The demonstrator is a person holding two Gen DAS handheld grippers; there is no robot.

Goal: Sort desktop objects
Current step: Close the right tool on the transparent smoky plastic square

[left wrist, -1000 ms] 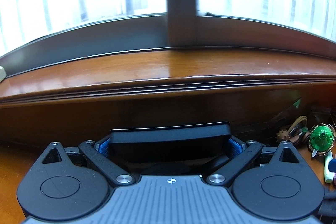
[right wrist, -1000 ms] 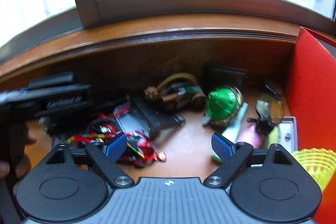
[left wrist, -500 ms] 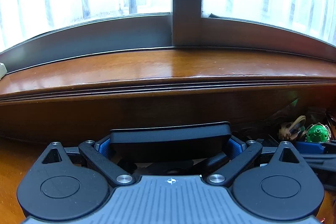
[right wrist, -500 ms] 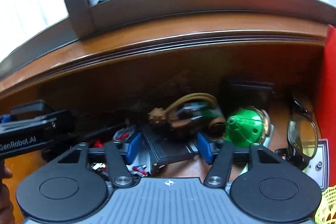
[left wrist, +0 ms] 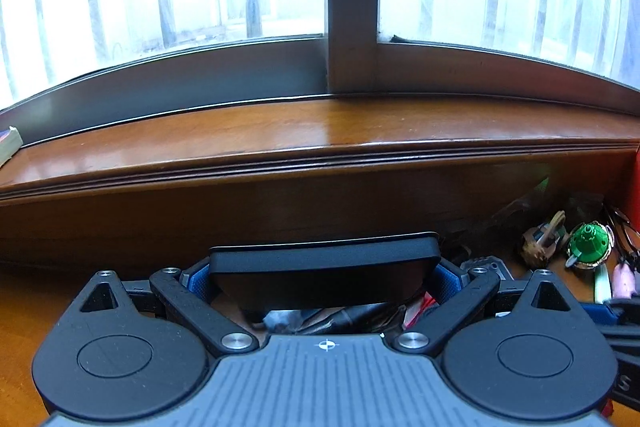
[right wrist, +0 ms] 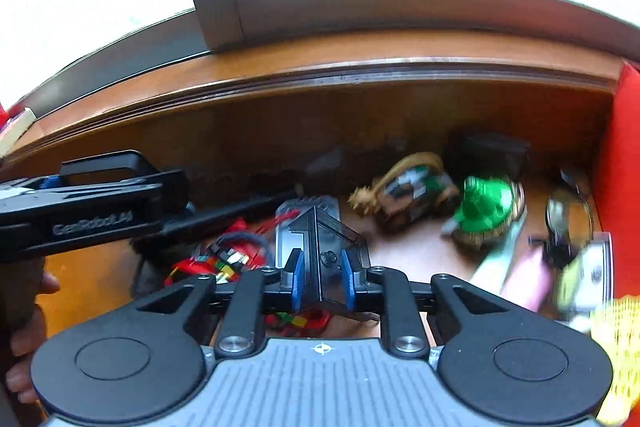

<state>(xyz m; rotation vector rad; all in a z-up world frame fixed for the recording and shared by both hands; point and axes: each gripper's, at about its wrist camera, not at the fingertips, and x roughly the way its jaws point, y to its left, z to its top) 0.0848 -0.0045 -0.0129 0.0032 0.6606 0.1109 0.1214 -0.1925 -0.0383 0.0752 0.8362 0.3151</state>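
Note:
My left gripper [left wrist: 322,277] is shut on a flat black case [left wrist: 324,263], held level above the wooden desk; it also shows at the left of the right wrist view [right wrist: 104,187]. My right gripper [right wrist: 320,277] is shut on a dark grey angular plastic piece [right wrist: 324,239], tilted up over a tangle of red and multicoloured cords [right wrist: 224,259]. A green spinning top [right wrist: 486,211] and a brown toy vehicle [right wrist: 412,191] lie to the right on the desk.
A red box wall [right wrist: 620,195] stands at the far right. Glasses [right wrist: 568,215], pink and pale green tubes [right wrist: 524,279] and a yellow mesh item [right wrist: 616,327] lie near it. A wooden sill ledge [left wrist: 320,135] runs along the back under the window.
My right gripper moved forward and down over the clutter and closed on the dark grey plastic piece, tilting it up. My left gripper kept hold of the black case and shifted slightly left.

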